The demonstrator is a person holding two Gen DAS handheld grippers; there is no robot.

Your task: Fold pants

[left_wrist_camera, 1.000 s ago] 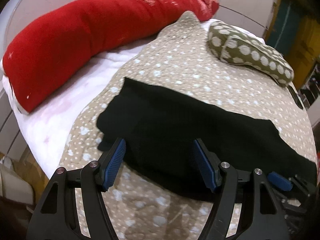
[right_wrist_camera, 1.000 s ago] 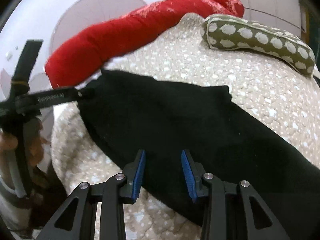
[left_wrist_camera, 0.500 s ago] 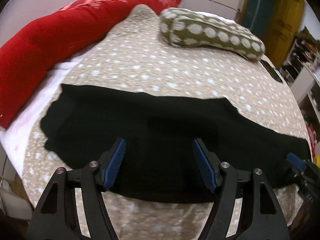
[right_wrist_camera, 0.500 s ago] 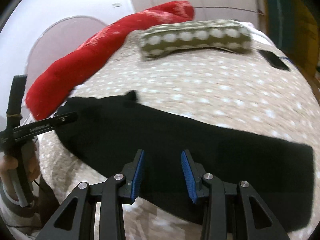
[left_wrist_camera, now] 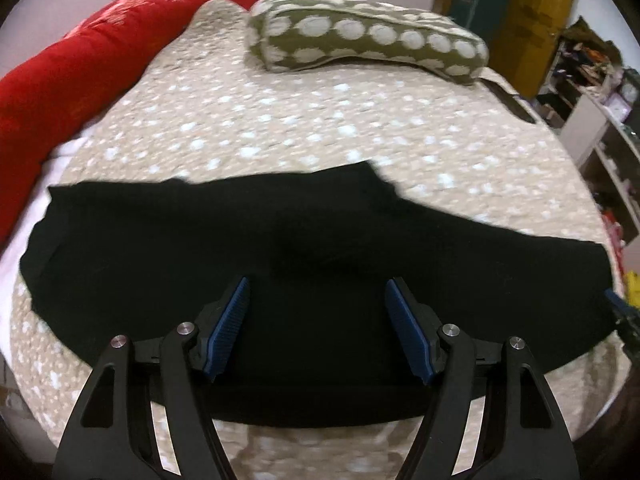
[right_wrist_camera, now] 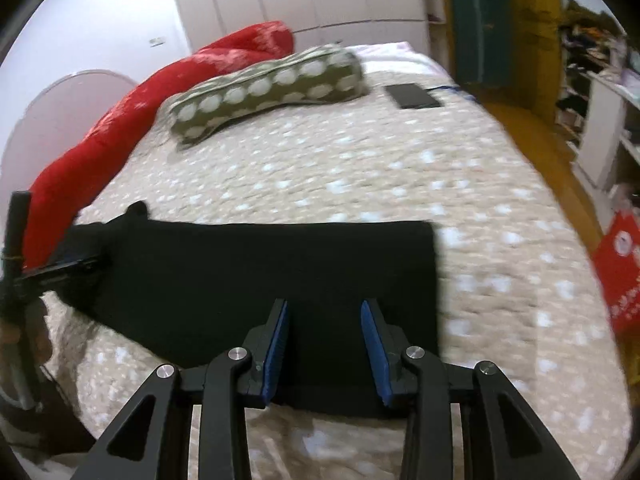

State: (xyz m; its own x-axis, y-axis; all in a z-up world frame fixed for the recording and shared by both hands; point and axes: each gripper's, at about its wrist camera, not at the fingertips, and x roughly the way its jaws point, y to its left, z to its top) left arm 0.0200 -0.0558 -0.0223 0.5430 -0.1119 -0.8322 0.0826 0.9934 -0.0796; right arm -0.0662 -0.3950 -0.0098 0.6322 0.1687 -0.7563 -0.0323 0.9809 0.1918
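Black pants (left_wrist_camera: 312,248) lie flat in a long band across the near part of a beige dotted bedspread (left_wrist_camera: 320,120). My left gripper (left_wrist_camera: 318,320) is open and empty, hovering over the pants' middle. In the right wrist view the pants (right_wrist_camera: 240,264) stretch from the left to a straight end edge at the right. My right gripper (right_wrist_camera: 325,340) is open and empty above that end. The left gripper (right_wrist_camera: 24,264) shows at the left edge there; a bit of the right gripper (left_wrist_camera: 620,308) shows at the pants' right end.
A red bolster (left_wrist_camera: 100,48) lies along the bed's far left side. An olive dotted pillow (left_wrist_camera: 368,40) lies at the far end. A dark phone (right_wrist_camera: 412,96) lies near the pillow. Shelves (right_wrist_camera: 608,120) and a red bag (right_wrist_camera: 620,256) stand to the right of the bed.
Both views have swung right along the pants. The left gripper moved from the waist end toward the middle; the right gripper moved to the leg end. Both stayed open.
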